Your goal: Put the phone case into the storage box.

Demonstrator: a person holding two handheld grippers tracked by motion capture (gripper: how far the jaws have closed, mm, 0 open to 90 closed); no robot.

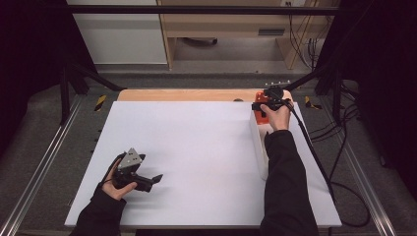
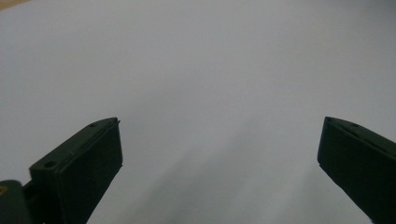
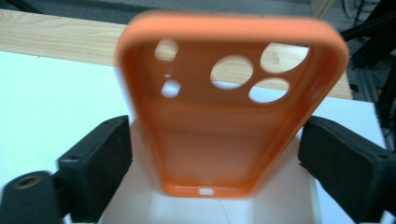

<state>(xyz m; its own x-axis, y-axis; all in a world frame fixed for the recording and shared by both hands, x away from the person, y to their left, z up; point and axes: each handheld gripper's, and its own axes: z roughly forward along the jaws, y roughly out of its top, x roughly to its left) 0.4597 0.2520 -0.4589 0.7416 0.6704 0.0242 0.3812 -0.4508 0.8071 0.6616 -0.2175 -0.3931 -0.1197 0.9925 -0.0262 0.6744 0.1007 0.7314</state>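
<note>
At the far right of the table (image 1: 196, 147), on the white box (image 3: 210, 205): orange phone case (image 3: 229, 116) between spread right gripper (image 3: 210, 154) jaws, left gripper (image 2: 219, 158) spread and empty; best backed straight off without nudging.

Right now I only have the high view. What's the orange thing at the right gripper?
Observer: An orange phone case, its inside facing the right gripper view, camera cut-outs at the far end, resting on a white box.
Operator: Is it clamped?
Observer: No. The right gripper has a jaw on each side of it, with a gap showing beside one.
Operator: And the left gripper?
Observer: The left gripper has its jaws wide apart, with just white table between them.
</note>
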